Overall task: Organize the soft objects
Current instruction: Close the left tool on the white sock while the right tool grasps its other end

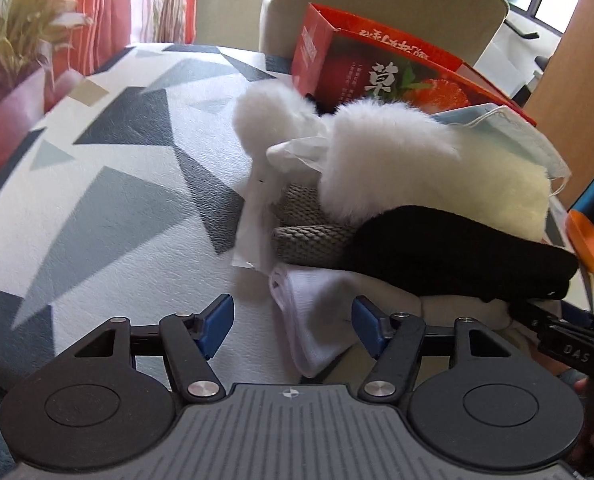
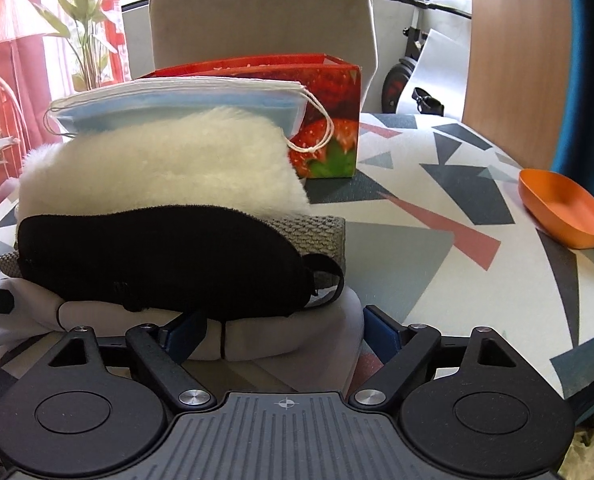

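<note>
**Both grippers resting at a stack of soft things**

The left gripper is sitting with its fingers released around a white sock at the bottom of the pile. The right gripper is gaping too, straddling a folded pale cloth. Above are lying a black eye mask, a grey knitted piece, a white fluffy item and blue face masks. The strawberry box is standing behind, toward the table's far edge; an orange scoop is lying near its right edge.
</note>
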{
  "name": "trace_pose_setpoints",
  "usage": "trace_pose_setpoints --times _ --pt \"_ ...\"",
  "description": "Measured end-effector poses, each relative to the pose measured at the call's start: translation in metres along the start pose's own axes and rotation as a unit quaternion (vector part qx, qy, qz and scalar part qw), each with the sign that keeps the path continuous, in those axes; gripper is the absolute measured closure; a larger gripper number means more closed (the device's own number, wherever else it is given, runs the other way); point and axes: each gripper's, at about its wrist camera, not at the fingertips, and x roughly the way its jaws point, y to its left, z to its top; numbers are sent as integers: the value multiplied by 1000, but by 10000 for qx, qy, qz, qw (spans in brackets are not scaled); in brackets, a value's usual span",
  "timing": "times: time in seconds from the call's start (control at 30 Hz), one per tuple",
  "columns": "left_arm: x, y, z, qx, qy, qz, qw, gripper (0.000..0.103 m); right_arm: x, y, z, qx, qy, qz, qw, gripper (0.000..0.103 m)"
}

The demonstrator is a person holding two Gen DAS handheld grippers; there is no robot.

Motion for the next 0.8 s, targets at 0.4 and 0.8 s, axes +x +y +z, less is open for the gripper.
trace_pose_setpoints --times 0.4,0.8 --pt "13 -5 -6 71 156 -152 9997 71 6 -3 0 81 119 37 9999 23" --pt "11 -6 -6 186 202 -58 9996 84 7 -6 0 166 242 161 9994 41"
